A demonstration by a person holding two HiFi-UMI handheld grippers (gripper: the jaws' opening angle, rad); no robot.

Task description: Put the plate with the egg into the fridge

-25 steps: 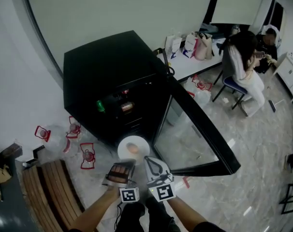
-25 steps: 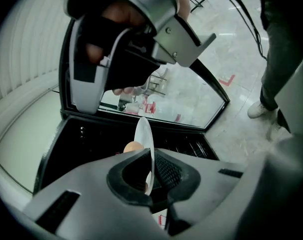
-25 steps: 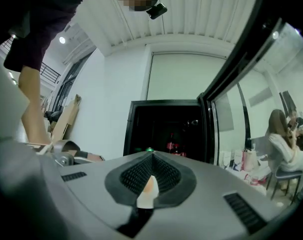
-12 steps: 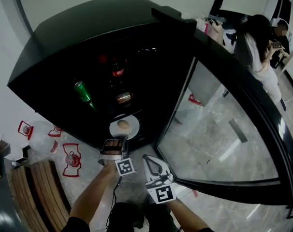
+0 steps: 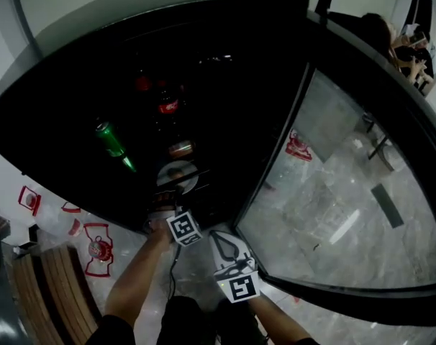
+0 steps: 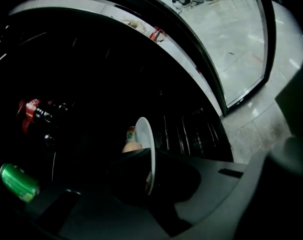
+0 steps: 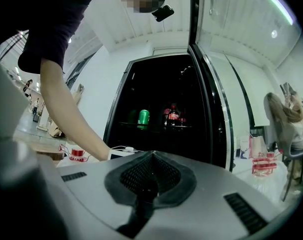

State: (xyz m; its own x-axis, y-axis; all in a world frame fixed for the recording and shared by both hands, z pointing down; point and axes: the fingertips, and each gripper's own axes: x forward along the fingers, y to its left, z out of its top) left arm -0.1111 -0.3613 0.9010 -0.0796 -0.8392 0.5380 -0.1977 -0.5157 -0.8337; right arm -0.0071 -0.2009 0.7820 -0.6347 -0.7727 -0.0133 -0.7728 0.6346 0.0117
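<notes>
Where the head view looks down into the open fridge [image 5: 74,113], a white plate [image 5: 177,180] is seen just below the frame's centre, inside the dark cabinet, with a pale brown egg [image 5: 176,172] lying on it. The plate's near rim is pinched by the left gripper [image 5: 171,196], whose cube carries a black-and-white square marker. The right gripper [image 5: 221,238] is held lower, right of centre, outside the fridge and apart from the plate. Up and left of the plate a green can [image 5: 111,141] is shown tilted. Above the plate a dark bottle [image 5: 167,106] with a red label is set, its white script too small to be read. The glass door [image 5: 347,192] is swung open across the right half.

In the left gripper view the plate [image 6: 144,134] is seen edge-on at centre, thin, white and plain, clamped at its rim between the two dark jaws. The egg [image 6: 132,147] is tucked against its left face. A small can [image 6: 131,133] with green print is glimpsed just behind the rim, its lettering unreadable. The green can [image 6: 17,182] lies at lower left.

In the right gripper view the jaws of the right gripper [image 7: 150,158] are pressed together with nothing between them. The green can [image 7: 143,118] and the red-labelled bottle [image 7: 173,115] are seen side by side at centre; no print can be read. A person's bare arm [image 7: 66,109] is stretched across the left.
</notes>
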